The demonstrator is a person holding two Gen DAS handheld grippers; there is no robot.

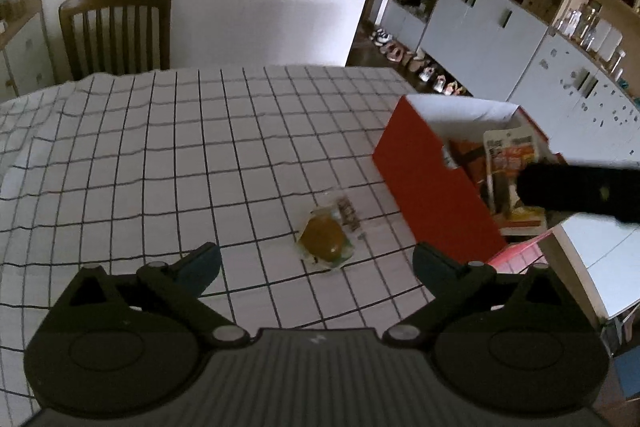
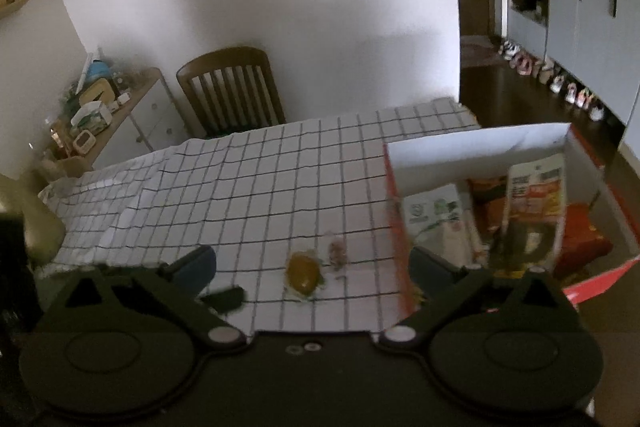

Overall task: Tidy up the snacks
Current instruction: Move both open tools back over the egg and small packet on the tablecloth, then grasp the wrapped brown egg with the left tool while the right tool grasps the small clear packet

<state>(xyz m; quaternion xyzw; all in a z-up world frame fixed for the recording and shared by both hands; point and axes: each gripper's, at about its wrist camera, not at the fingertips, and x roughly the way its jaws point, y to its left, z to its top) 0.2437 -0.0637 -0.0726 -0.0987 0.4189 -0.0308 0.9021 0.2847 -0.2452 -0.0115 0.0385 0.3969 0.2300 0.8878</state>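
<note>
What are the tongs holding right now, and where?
Nothing. Left tongs and right tongs are both open and empty; the wrapped snack lies loose on the tablecloth.

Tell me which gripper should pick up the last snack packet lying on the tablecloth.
Left, probably. The left gripper is open with the snack packet lying centred just beyond its fingertips. The right gripper is open too, but its right finger sits over the red box, so it is more crowded.

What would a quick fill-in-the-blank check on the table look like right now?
1. The snack still out on the checked tablecloth is a clear packet with a ____ piece inside.
2. The snack packet lies ____ the red box.
3. Both tongs, left tongs and right tongs, are ____.

Missing words: brown; outside; open
</note>
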